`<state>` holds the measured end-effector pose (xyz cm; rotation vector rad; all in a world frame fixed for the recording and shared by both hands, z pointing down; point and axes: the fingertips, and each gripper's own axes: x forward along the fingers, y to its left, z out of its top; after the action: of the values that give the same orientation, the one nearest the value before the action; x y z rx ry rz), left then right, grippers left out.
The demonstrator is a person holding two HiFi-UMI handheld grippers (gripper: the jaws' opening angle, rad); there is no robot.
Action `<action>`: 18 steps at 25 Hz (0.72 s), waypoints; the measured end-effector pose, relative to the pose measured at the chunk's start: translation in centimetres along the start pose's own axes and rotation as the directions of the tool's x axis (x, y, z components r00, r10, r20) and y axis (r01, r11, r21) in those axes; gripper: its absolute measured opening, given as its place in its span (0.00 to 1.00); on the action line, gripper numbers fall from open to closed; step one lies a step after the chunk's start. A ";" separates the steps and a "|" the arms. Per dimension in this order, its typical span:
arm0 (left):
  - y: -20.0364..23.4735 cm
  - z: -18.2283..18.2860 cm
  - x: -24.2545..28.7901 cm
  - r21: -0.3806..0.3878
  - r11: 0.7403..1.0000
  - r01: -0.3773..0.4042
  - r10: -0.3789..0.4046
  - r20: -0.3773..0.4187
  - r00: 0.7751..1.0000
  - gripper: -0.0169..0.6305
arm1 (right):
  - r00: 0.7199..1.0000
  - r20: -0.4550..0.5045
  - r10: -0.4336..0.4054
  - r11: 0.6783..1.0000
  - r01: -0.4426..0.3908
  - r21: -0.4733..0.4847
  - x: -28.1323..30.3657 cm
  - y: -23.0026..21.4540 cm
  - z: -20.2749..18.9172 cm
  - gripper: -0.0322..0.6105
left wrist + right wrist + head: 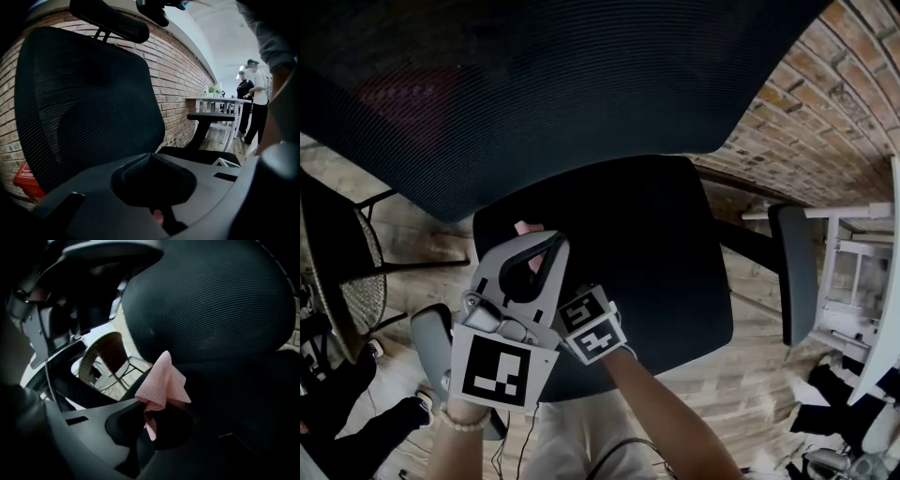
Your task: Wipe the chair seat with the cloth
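The black office chair fills the head view, with its seat (661, 253) under the mesh backrest (562, 84). My left gripper (538, 242) hovers over the seat's front left, its grey jaws shut with nothing in them (150, 157). A corner of the pink cloth (528, 229) peeks out past its tip. The right gripper's marker cube (592, 323) lies just beside it, and that gripper's jaws are hidden beneath the left one. In the right gripper view my right gripper (153, 405) is shut on the pink cloth (163, 383), held above the dark seat (253, 399) and facing the backrest (211, 301).
The chair's armrests stand at right (794, 272) and front left (431, 342). A wicker chair (352, 281) is to the left and a white table (867, 281) to the right. A brick wall (173, 70) runs behind. Two people (253, 98) stand far off.
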<state>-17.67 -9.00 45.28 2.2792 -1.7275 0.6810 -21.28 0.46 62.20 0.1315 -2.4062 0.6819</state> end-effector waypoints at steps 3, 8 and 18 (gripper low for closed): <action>0.5 -0.2 -0.5 0.001 1.000 -0.009 0.009 -0.003 1.000 0.05 | 0.999 -0.012 0.044 0.999 -0.044 -0.004 0.4 2.0 -0.6 0.13; 0.5 -0.7 -1.3 0.000 1.000 -0.019 0.019 -0.011 1.000 0.05 | 0.998 -0.012 0.065 0.998 -0.065 -0.003 0.2 3.2 -1.4 0.13; -0.9 -1.4 -0.4 -0.036 0.999 -0.006 0.005 -0.023 1.000 0.05 | 0.999 0.023 -0.039 0.998 0.037 0.058 -2.7 -1.0 -2.2 0.13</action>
<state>-17.27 -7.80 46.45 2.2348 -1.7225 0.6688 -17.70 0.52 62.50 0.2098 -2.4015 0.7363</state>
